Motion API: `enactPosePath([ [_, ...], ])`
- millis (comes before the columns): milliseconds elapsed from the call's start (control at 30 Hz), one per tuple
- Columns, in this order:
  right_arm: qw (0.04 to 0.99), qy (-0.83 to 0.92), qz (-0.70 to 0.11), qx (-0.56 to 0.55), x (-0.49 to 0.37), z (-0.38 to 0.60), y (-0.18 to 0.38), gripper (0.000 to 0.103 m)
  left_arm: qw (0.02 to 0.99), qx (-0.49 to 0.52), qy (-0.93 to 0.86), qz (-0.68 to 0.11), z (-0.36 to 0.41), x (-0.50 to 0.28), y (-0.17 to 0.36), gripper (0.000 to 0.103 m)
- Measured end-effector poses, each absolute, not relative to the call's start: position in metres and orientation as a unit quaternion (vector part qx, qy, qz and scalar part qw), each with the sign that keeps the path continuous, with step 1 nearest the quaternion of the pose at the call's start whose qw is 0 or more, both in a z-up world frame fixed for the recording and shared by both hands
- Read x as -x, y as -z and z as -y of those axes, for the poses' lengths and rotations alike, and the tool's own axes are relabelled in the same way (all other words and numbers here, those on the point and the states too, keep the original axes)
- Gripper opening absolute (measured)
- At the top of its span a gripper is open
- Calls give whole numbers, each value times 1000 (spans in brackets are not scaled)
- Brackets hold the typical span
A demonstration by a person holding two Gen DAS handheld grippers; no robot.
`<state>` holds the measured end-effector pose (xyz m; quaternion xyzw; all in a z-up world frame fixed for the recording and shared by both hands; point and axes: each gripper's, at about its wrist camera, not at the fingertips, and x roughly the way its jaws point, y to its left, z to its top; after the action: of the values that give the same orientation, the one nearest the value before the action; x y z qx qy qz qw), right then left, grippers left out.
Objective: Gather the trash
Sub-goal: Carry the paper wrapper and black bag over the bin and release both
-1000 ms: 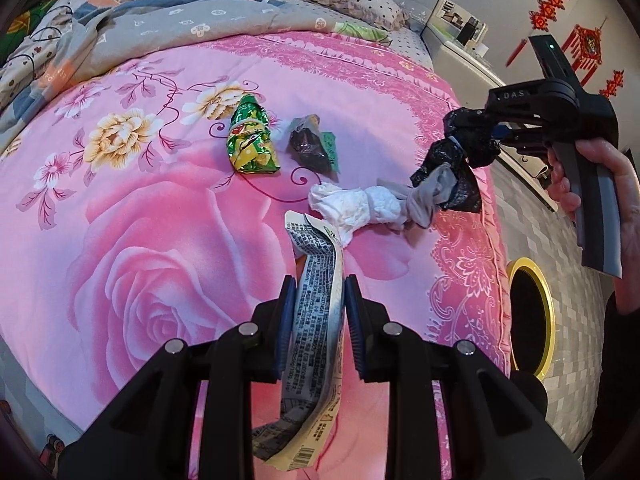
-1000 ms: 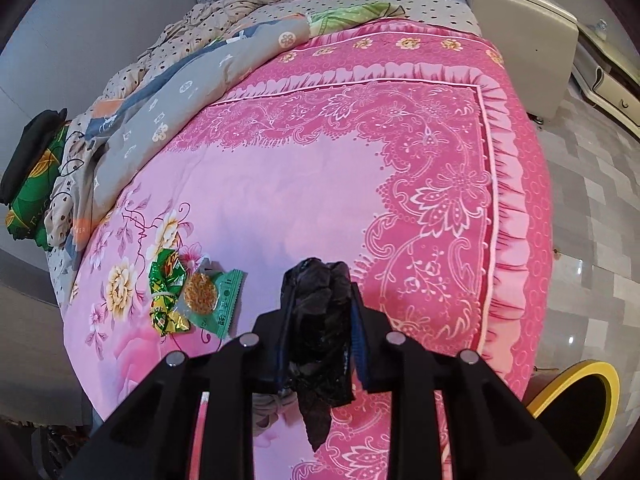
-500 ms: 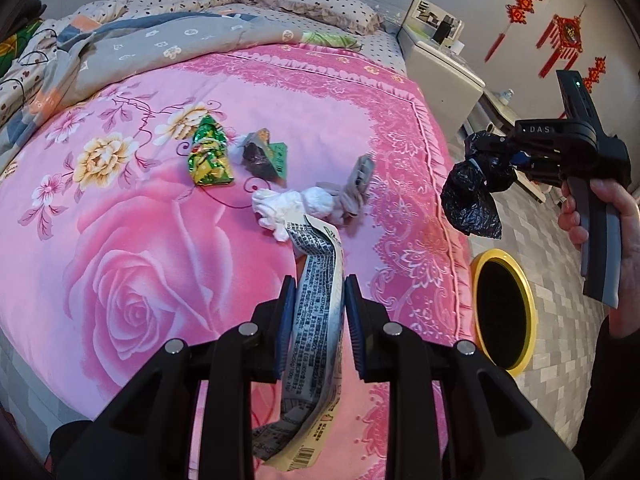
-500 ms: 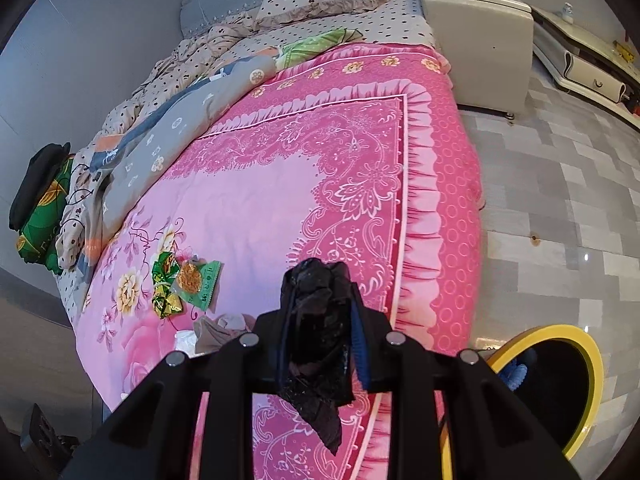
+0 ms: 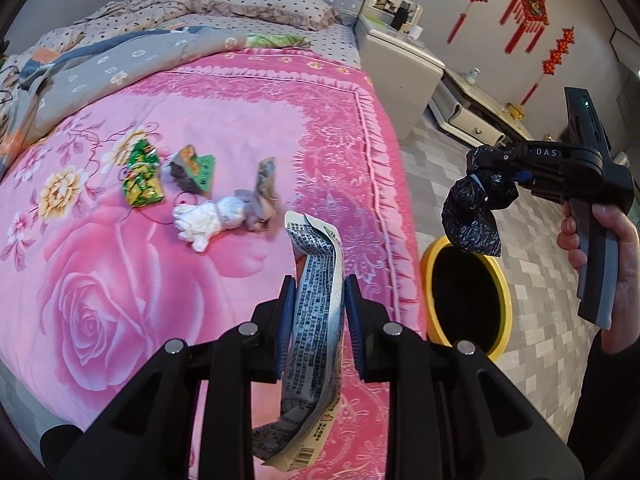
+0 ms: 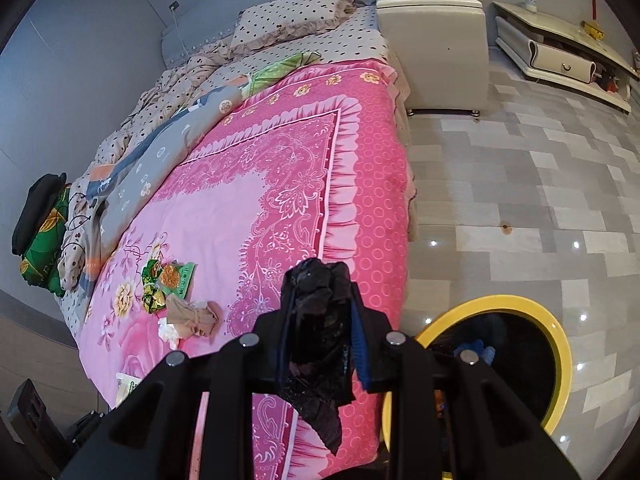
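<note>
I see the bed (image 5: pixel 224 128) filling the left of both views, under a pink floral cover, with a grey quilt (image 5: pixel 100 68) bunched at its far left and a dotted pillow (image 5: pixel 276 4) at the far end. Right of the bed lies grey tiled floor (image 6: pixel 520 184), with a white nightstand (image 6: pixel 436 40) at the far end of the bed and a low white cabinet (image 6: pixel 560 60) along the far right wall.

On the floor just beside the bed's near right corner stands the bin (image 5: pixel 505 280), black inside with a yellow rim.

My left tool (image 5: pixel 318 308) is clamped on a long printed wrapper (image 5: pixel 316 320), which hangs over the bed's near edge, left of the bin. My right tool (image 5: pixel 486 178), gripped by a hand (image 5: pixel 612 248), is pinched on a crumpled black bag (image 5: pixel 472 216). In the left view the bag dangles above the bin's far rim; in the right view the bag (image 6: pixel 320 344) sits between the pads with the bin (image 6: pixel 560 340) low on the right.

More trash rests on the cover, left of centre: a white wad (image 5: pixel 204 220) touching a grey-brown scrap (image 5: pixel 262 196), and further left a green packet (image 5: pixel 142 176) beside a dark pouch on a green wrapper (image 5: pixel 196 168).
</note>
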<state>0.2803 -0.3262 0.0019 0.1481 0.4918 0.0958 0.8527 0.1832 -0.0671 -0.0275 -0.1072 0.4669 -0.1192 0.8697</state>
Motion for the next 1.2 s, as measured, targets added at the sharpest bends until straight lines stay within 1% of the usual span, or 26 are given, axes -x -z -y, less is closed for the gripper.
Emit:
enactPosePath([
  [600, 858, -49, -478, -180, -240, 417, 1, 23, 863, 55, 196, -463, 176, -200, 11, 24],
  [1200, 849, 5, -483, -214, -225, 493, 37, 23, 832, 27, 249, -494, 271, -226, 45, 24],
])
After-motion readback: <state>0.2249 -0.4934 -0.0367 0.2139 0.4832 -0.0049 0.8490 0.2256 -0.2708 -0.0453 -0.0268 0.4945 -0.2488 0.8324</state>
